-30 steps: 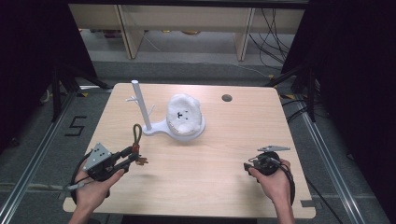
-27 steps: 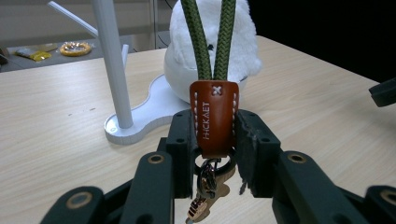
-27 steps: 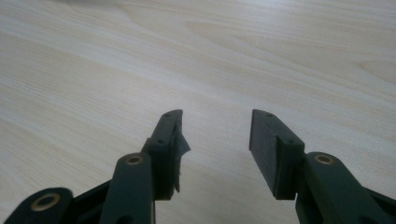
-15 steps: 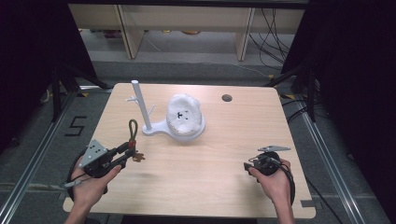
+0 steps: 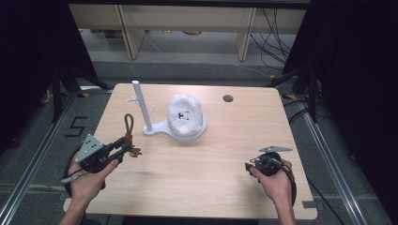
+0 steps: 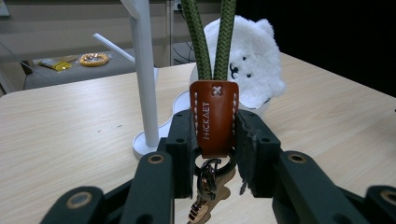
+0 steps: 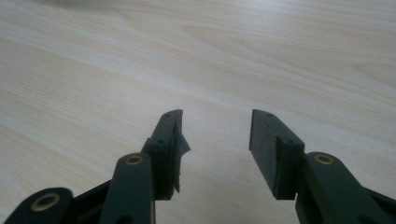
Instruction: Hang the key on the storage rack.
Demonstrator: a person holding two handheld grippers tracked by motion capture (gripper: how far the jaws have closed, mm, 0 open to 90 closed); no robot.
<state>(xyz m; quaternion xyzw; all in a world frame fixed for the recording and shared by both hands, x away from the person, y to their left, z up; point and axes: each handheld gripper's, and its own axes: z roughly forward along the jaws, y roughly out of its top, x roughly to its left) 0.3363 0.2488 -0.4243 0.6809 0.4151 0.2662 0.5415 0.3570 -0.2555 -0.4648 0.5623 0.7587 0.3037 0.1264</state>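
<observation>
Left gripper clamped on the brown leather tab of a keychain, green cord loop standing upright above the jaws and metal clip hanging below, held over the near-left part of the table, just near-left of the white stand. Behind the stand, toward the middle, a white plush bear in its round base. Right gripper low over bare wood at the near right, jaws apart with nothing between them.
</observation>
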